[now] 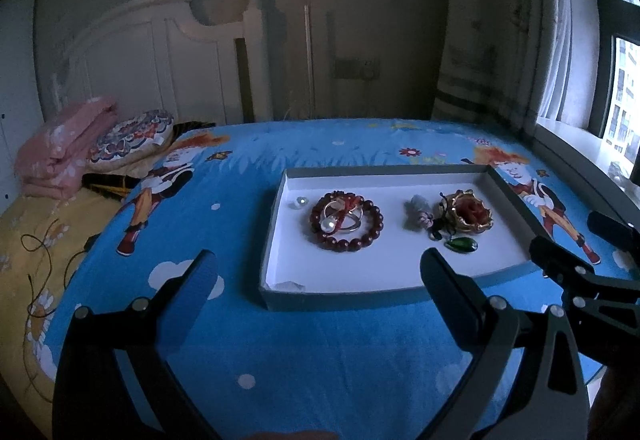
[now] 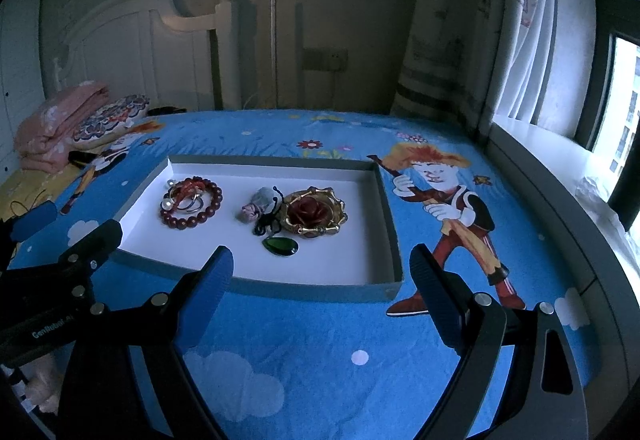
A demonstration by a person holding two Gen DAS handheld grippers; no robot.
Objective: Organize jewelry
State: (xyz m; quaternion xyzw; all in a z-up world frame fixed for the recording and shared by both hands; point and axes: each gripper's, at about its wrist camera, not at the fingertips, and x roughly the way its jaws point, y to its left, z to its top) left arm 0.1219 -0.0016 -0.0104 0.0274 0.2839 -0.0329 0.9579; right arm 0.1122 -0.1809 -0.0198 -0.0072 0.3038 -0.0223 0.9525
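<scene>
Jewelry lies wholly inside the shallow grey tray (image 1: 276, 304) on the bed (image 1: 320, 352), none visible on the blue sheet around it: from left to right, a small clear bead (image 1: 299, 202), a red bead bracelet (image 1: 347, 220) ringing some metal rings and a pearl (image 1: 329, 226), a grey fabric piece (image 1: 416, 216), a gilt rose brooch (image 1: 469, 213) and a green teardrop pendant (image 1: 463, 244) just before it. Gathering appears done, though the bracelet cluster and the brooch group remain heaped together, so separating is judged outstanding. The left tongs (image 1: 320, 276) and right tongs (image 2: 322, 268) both hover short of the tray's near wall, jaws apart and holding nothing.
</scene>
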